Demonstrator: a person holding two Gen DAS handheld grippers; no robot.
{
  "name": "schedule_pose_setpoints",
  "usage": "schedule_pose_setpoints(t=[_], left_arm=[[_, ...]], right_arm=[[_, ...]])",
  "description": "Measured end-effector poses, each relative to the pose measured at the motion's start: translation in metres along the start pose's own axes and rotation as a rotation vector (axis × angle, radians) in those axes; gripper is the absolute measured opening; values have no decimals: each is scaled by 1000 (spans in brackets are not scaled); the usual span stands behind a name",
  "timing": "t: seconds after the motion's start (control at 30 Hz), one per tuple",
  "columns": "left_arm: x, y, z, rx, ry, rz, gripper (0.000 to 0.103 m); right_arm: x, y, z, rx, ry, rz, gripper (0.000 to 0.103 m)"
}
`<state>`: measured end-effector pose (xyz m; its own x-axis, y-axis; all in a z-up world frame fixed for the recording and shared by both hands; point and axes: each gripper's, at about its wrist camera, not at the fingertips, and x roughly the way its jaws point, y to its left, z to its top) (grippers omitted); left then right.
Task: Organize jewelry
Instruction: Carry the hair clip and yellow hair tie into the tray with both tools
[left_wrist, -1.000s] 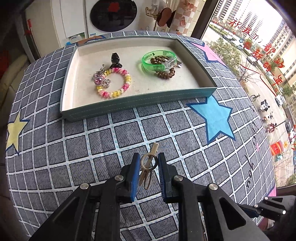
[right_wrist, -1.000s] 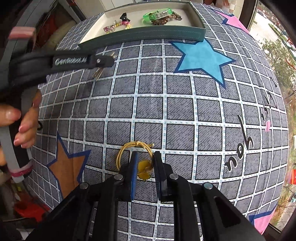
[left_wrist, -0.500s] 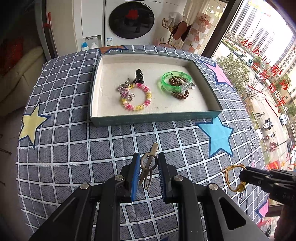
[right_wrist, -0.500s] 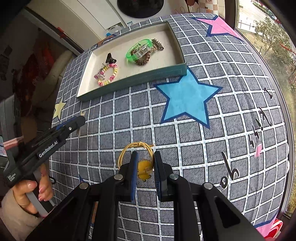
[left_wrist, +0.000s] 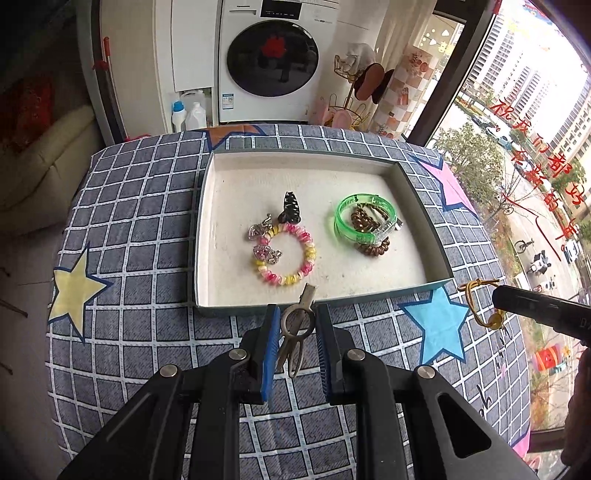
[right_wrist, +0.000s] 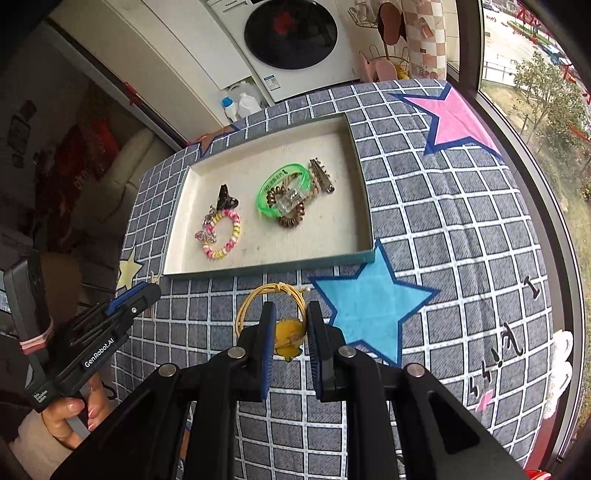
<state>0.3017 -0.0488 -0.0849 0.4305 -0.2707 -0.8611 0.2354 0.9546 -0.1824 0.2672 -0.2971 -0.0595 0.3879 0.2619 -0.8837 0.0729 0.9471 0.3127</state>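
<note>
Gripping metal hair clip (left_wrist: 295, 328), left tongs (left_wrist: 294, 343) at tray (left_wrist: 424, 206) near edge; right tongs (right_wrist: 289, 332) clamp yellow hair tie (right_wrist: 271, 299).

This is a lived-in home, a laundry corner by a high-rise window: ahead of the grippers stand a front-loading washing machine (left_wrist: 272, 61) with detergent bottles (left_wrist: 188, 112) beside it, a slipper rack (left_wrist: 360, 92), a cream sofa (left_wrist: 40, 162) to the left, and a star-patterned checked tablecloth (left_wrist: 140, 258) below.

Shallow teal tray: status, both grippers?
Left gripper shut on metal hair clip. Right gripper shut on yellow cord bracelet. Tray ahead, nothing blocking.
</note>
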Motion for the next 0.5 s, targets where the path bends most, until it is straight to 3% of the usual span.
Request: schedule_pose_setpoints(t=[0.5], left_arm=[[38,-9,34,-6,4,58,32]], right_arm=[[34,-3,52,-49,17,-6,18]])
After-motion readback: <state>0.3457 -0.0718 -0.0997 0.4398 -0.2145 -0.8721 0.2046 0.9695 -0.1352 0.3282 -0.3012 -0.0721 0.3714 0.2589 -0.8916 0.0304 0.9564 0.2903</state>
